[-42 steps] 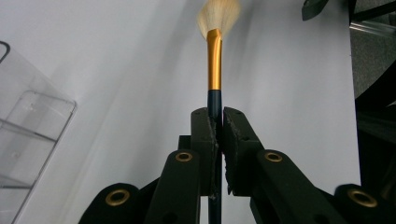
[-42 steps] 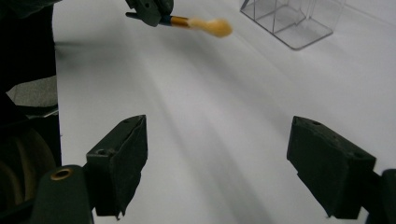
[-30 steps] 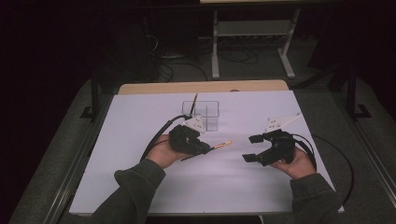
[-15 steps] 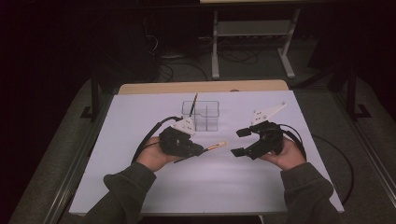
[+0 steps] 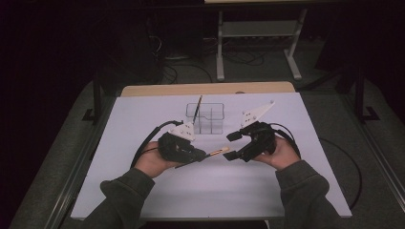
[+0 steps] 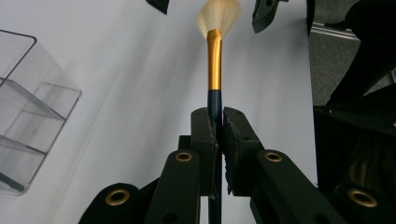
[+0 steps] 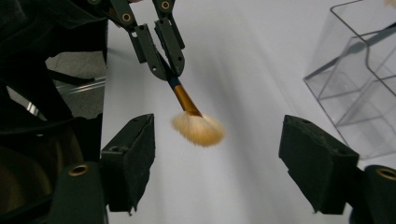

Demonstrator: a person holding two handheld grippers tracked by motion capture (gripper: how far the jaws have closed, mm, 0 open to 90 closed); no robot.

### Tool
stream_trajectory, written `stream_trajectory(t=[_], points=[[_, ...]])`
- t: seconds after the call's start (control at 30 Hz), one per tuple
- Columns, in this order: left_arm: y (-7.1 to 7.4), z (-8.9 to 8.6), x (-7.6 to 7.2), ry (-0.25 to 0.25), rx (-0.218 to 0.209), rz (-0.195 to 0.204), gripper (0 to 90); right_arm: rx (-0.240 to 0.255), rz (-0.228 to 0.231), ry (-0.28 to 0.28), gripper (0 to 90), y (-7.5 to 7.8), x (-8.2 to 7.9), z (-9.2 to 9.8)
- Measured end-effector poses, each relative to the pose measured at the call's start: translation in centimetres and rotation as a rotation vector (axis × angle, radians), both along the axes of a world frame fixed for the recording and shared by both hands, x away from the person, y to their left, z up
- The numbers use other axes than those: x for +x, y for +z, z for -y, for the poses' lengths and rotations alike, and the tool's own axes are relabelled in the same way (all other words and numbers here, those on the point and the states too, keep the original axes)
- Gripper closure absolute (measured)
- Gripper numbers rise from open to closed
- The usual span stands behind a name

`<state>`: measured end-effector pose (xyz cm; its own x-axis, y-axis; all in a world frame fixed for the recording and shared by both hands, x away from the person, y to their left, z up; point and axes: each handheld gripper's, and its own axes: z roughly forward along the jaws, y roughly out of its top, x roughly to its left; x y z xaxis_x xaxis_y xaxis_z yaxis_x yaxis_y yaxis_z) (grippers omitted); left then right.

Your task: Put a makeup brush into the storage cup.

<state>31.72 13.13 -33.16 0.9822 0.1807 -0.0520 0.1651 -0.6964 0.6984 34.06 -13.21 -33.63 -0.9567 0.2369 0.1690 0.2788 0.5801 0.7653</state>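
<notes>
A: High view, logged at this moment: your left gripper (image 5: 200,155) was clamped tight on the dark handle of a makeup brush with a gold ferrule and pale fanned bristles (image 5: 218,151). The brush was held off the white table sheet (image 5: 143,114), near its middle, bristle end pointing at your right gripper (image 5: 235,145).

B: And the right one?

A: Your right gripper's jaws stood wide apart and had just been closing; the right gripper view put the bristles (image 7: 198,129) between the two pads (image 7: 133,154) but touching neither. Nothing was held there.

B: Risks from that position?

A: My judgement: had you closed on the bristles instead of the ferrule, the tuft would have splayed and slipped, giving no firm hold. Had the left gripper let go before the right one gripped, the brush would have dropped to the sheet. The slim handle could also have pivoted in a grip that narrow.

B: What did each view add?

A: Left gripper view showed the handle (image 6: 215,100) pinched between its own pads, hard to make out from above. High view alone showed another brush (image 5: 199,105) standing in the clear plastic divided organizer (image 5: 206,117) behind both grippers.
</notes>
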Motion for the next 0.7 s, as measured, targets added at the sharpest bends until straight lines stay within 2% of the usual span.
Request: stream_trajectory(t=[0.43, 0.7], points=[[0.1, 0.1, -0.3, -0.021, -0.012, -0.001, 83.4, 0.016, -0.013, 0.1, 44.6, -0.2, 0.0, -1.4], [0.2, 0.1, -0.4, -0.041, -0.024, 0.001, 83.4, 0.019, -0.024, 0.158, 59.1, -0.6, 0.1, -2.2]])
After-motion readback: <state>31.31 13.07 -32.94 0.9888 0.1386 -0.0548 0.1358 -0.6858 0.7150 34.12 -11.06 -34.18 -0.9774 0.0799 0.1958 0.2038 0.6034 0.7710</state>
